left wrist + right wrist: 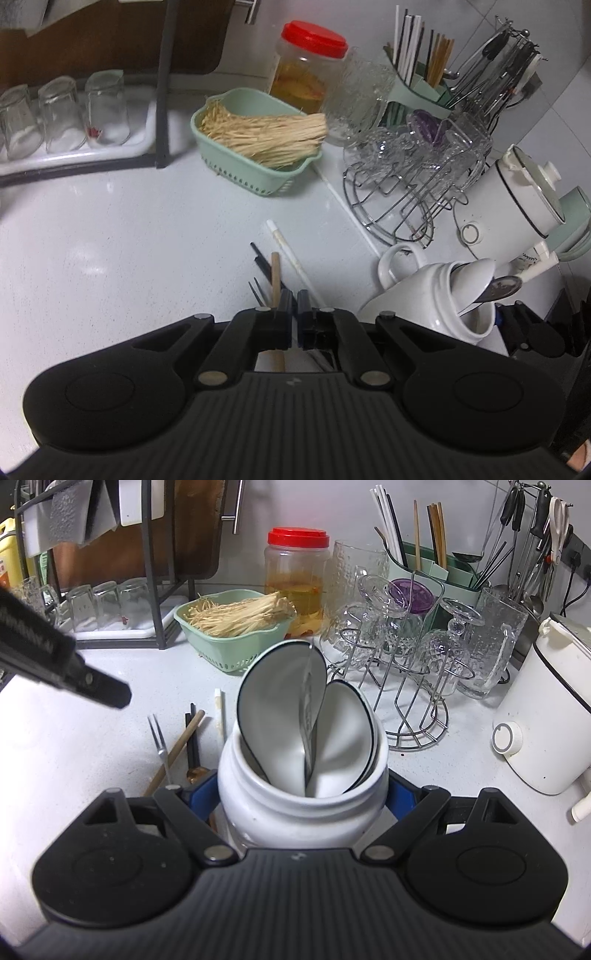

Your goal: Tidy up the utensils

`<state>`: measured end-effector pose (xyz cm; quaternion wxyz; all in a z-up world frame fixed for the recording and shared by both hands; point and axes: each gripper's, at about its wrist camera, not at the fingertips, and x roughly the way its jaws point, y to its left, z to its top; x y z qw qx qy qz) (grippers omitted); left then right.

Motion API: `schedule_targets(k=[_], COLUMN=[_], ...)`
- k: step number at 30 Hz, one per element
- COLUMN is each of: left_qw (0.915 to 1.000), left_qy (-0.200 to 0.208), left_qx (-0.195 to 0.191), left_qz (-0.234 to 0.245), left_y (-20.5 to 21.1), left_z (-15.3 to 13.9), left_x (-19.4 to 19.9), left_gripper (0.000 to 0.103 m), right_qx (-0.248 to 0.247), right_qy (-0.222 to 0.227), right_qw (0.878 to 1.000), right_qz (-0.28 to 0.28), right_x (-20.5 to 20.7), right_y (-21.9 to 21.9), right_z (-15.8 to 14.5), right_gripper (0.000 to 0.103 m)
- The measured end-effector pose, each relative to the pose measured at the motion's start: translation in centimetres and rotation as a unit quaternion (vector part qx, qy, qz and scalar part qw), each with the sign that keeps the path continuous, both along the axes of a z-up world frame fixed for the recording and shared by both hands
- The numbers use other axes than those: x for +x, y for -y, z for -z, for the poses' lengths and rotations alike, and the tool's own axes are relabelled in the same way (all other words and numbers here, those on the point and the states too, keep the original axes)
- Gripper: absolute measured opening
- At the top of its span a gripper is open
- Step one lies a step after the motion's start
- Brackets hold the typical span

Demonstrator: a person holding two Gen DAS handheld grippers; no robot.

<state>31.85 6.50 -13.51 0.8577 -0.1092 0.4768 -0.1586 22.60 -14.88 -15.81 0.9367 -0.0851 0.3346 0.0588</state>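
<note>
Loose utensils lie on the worktop (110, 229) right ahead of my left fingers: a wooden chopstick (275, 275), a black chopstick (263, 260), a white chopstick (291, 254) and a small two-tine fork (255, 290), all with long axes running roughly 12 to 6 o'clock in the left wrist view, fanning slightly toward 11. My left gripper (294, 306) is pressed fully together, tips at the near ends of that bundle; whether it pinches anything I can't tell, the wooden stick passes just beside and under the left finger. Left hand is clearly the nearer one to the pile. In the right wrist view the same pile sits at 9 to 10 o'clock of the white jar (295, 797), with a spoon bowl (197, 772) showing at the near end. My right gripper (301, 801) is clamped on that jar, blue pads on both sides of its body. Jar holds two white ladle-type spoons (280, 709) and a metal utensil (309, 716) edge-on between them. Further out at 12 o'clock: green basket (240, 653) of thin sticks, red-lid jar (297, 576) with yellow liquid. At 1 o'clock a wire rack (406, 709) with upturned glasses, behind it a green caddy (454, 574) holding upright chopsticks.
</note>
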Motion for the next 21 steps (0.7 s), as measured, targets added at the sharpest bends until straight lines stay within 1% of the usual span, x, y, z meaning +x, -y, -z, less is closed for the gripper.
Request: schedule_targets(k=[5, 16, 19, 21], left_qw=[0.9997, 0.9984, 0.9977, 0.9971], left_qy=[-0.015, -0.04, -0.048, -0.052], left_qx=[-0.009, -0.019, -0.023, -0.028], left_qz=[-0.018, -0.035, -0.043, -0.048], left_y=[-1.2, -2.3, -2.8, -3.2], left_z=[1.2, 3.0, 3.6, 3.9], left_x=[0.1, 0.6, 0.7, 0.9], left_gripper=[0.003, 0.004, 0.007, 0.012], right_qx=[0.0, 0.003, 0.004, 0.004], right_qy=[0.0, 0.012, 0.014, 0.016], right_qw=[1.0, 1.0, 1.0, 1.0], right_qz=[0.0, 0.002, 0.002, 0.002], right_x=[0.0, -0.4, -0.4, -0.4], right_y=[0.0, 0.1, 0.1, 0.1], right_z=[0.0, 0.2, 0.2, 0.2], right_gripper=[0.092, 0.092, 0.092, 0.092])
